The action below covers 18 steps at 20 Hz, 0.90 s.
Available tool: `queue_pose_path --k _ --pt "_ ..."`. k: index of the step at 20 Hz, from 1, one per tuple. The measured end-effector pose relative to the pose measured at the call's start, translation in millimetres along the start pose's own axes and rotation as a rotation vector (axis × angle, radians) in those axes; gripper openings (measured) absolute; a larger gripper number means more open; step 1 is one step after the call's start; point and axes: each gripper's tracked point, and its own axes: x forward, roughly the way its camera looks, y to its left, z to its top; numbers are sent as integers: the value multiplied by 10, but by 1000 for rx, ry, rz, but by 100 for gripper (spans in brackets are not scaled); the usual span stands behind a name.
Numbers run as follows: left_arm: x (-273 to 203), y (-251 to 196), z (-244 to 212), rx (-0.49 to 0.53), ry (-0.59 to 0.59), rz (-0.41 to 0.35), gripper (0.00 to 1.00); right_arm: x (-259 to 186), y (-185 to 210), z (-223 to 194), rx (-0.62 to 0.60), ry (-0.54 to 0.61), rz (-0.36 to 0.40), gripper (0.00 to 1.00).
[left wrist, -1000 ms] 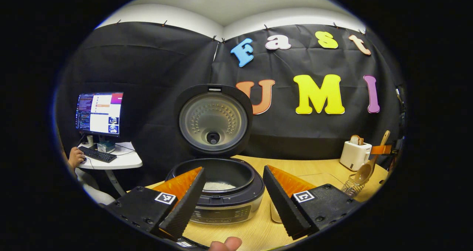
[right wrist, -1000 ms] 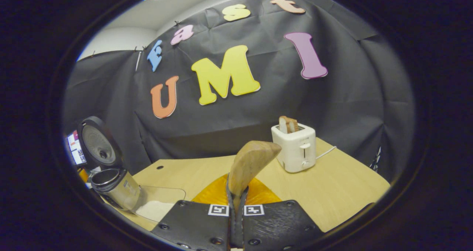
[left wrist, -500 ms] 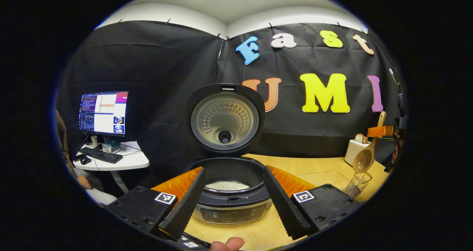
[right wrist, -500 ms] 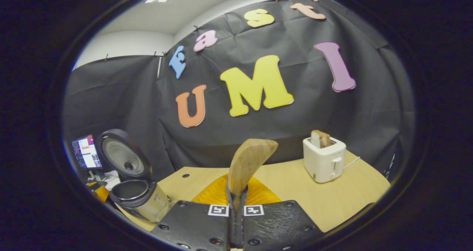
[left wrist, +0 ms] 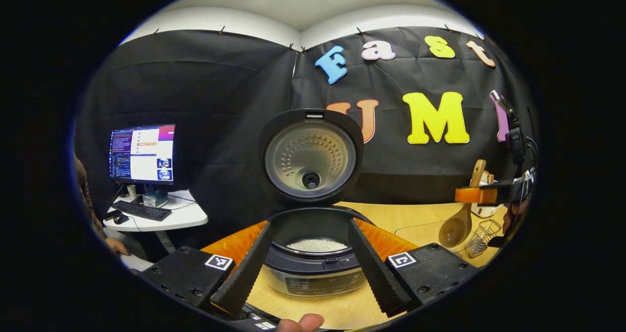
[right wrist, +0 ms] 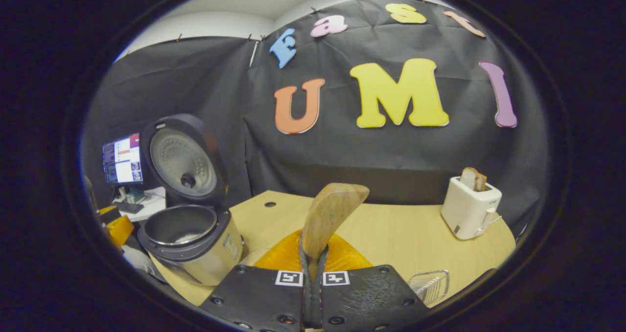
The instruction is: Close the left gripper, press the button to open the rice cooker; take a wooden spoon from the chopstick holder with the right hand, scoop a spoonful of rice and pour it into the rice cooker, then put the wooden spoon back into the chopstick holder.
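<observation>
The rice cooker [left wrist: 318,268] stands open on the wooden table, lid [left wrist: 310,158] upright, with white rice in its pot [left wrist: 318,245]. My left gripper [left wrist: 309,224] is open, one finger on each side of the cooker's front, holding nothing. At the right edge of the left gripper view, the right gripper [left wrist: 481,195] holds the wooden spoon [left wrist: 455,227] bowl-down over a clear tray [left wrist: 415,229], left of the wire chopstick holder [left wrist: 481,232]. In the right gripper view, my right gripper [right wrist: 313,268] is shut on the spoon's handle [right wrist: 332,214]. The cooker [right wrist: 188,234] is at left and the holder [right wrist: 430,285] low right.
A white toaster [right wrist: 469,207] with bread stands at the table's far right. A monitor [left wrist: 142,153] and keyboard sit on a small white desk left of the table, with a person's hand [left wrist: 117,246] below. Black cloth walls close the back.
The right gripper swung left with the spoon, away from the chopstick holder and toward the cooker, which now looks larger in its view. The left gripper stayed open, shifting slightly.
</observation>
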Motion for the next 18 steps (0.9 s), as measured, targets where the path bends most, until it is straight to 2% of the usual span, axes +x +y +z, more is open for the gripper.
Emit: queue_pose_path --k 4,7,9,14,18 --pt "-19 23 21 -19 -4 -8 99 51 -33 -235 -109 44 -58 0" --pt "-20 67 22 -19 -8 1 99 26 -47 -267 -265 26 -129 0" --pt "-10 73 34 -24 -8 1 99 74 57 -427 -323 58 -113 0" --pt "-39 111 51 -42 -11 -4 99 166 385 -584 -218 104 -37 0" --pt "-53 196 77 -33 -19 20 99 273 502 -578 -36 130 0 0"
